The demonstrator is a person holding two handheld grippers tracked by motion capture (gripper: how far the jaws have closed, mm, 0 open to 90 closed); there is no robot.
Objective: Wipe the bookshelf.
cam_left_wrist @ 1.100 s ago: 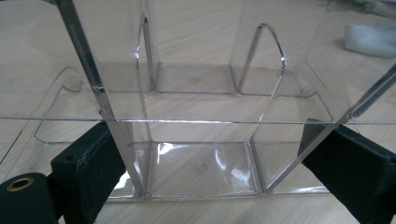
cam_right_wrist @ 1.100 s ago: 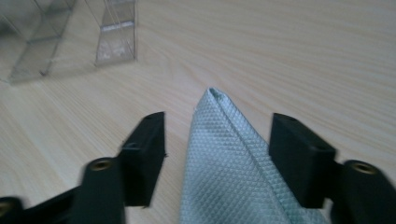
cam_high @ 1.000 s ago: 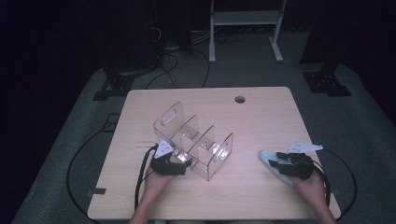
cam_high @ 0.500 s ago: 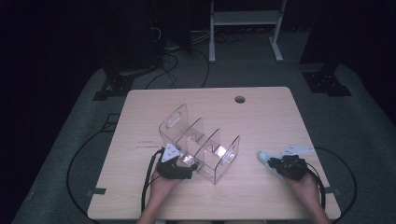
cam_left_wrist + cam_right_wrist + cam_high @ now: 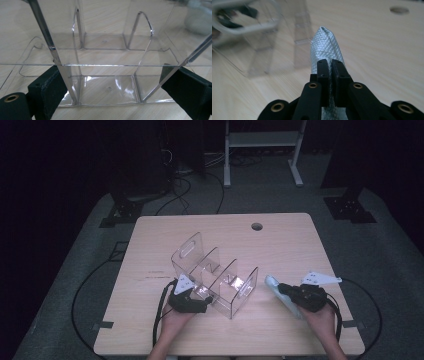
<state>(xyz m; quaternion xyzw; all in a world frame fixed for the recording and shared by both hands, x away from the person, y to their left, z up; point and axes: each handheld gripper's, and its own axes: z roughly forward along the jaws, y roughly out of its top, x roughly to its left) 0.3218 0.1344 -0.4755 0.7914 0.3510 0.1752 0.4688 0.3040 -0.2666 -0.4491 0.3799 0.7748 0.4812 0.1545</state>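
Dark floor and cables are surrounding a pale wooden counter [image 5: 280, 245]. Nearest the person, at about five o'clock on it, the right claw [image 5: 331, 65] is pinching a folded silvery cloth [image 5: 325, 42] flat between its pressed-together jaws; they have just been closing on it. At about seven o'clock the left claw [image 5: 202, 301] is bracing a clear organizer [image 5: 215, 275], its jaws standing spread to either side of the near end; whether the pads are pressing on the walls I cannot tell. Toward the middle, the organizer's compartments are sitting empty. Judging by this, the pickup is done; carrying the cloth over and slotting it into a compartment is remaining.
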